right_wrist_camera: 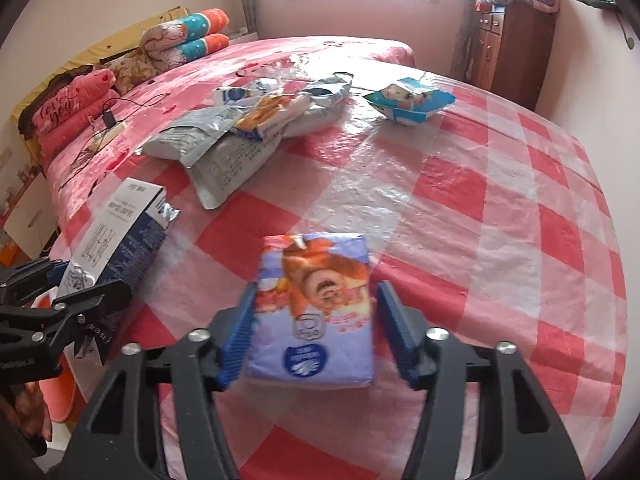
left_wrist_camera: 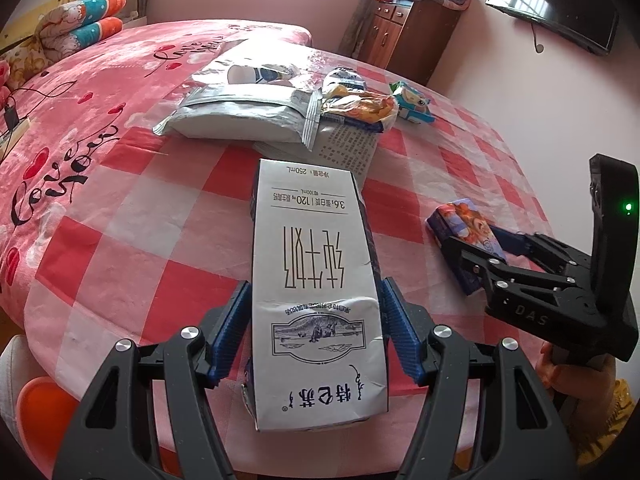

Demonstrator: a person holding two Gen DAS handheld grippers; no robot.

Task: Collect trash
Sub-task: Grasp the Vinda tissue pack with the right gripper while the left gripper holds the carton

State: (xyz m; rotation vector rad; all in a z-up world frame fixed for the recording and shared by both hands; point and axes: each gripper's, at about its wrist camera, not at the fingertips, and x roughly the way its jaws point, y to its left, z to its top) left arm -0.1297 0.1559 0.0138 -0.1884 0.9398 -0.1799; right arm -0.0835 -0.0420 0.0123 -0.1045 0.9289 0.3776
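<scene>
A white and blue milk carton (left_wrist_camera: 316, 288) sits between the blue pads of my left gripper (left_wrist_camera: 316, 328), which is shut on it above the checked table; it also shows in the right wrist view (right_wrist_camera: 116, 236). My right gripper (right_wrist_camera: 316, 328) is shut on a purple tissue pack (right_wrist_camera: 316, 308) with a cartoon print; the pack also shows in the left wrist view (left_wrist_camera: 466, 236), held by the right gripper (left_wrist_camera: 472, 252). A pile of silver bags and snack wrappers (left_wrist_camera: 276, 108) lies at the far side of the table.
A red and white checked cloth covers the round table (right_wrist_camera: 500, 240). A blue wet-wipe pack (right_wrist_camera: 410, 102) lies far right. An orange bin (left_wrist_camera: 44, 412) stands below the table's left edge. A pink bed (left_wrist_camera: 80, 92), a wooden cabinet (left_wrist_camera: 404, 32) and a wall TV (left_wrist_camera: 556, 4) stand behind.
</scene>
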